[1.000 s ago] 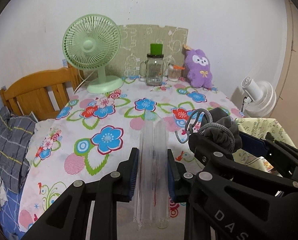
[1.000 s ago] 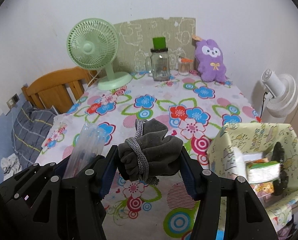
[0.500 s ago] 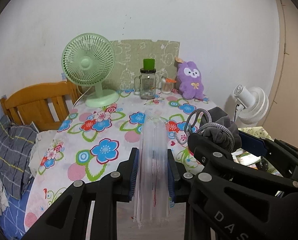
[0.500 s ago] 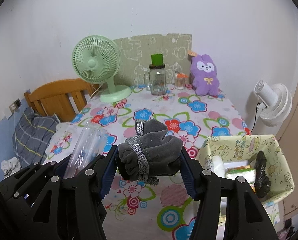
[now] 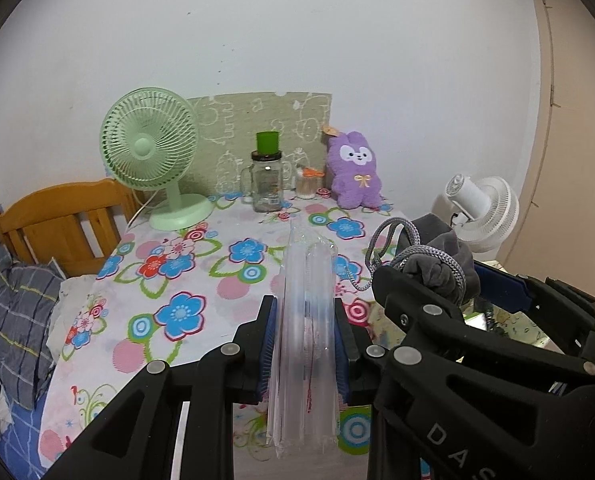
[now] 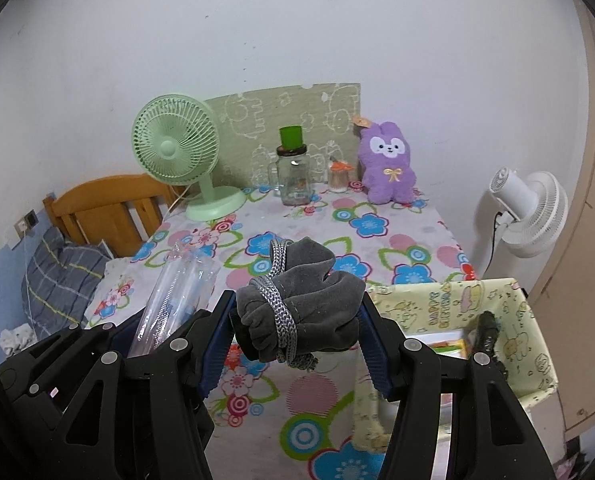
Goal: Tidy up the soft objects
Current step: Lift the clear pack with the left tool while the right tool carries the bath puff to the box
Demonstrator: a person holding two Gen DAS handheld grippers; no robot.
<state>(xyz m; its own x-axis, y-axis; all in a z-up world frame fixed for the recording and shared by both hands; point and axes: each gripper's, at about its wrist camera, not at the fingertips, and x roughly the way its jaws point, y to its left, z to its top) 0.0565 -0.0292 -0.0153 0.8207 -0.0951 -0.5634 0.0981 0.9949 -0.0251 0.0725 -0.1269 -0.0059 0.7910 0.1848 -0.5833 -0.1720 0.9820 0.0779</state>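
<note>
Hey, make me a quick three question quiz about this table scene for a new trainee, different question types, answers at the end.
1. True or false: the right gripper is shut on the grey pouch.
2. Multiple choice: what does the left gripper hold? A) the purple plush B) a clear plastic pack C) the green cup
3. Fill in: the purple plush sits at the far edge of the table, to the right of the glass ____.

Key
1. True. The pouch, tied with a grey cord, is pressed between the pads.
2. B, the clear plastic pack.
3. Jar.
</note>
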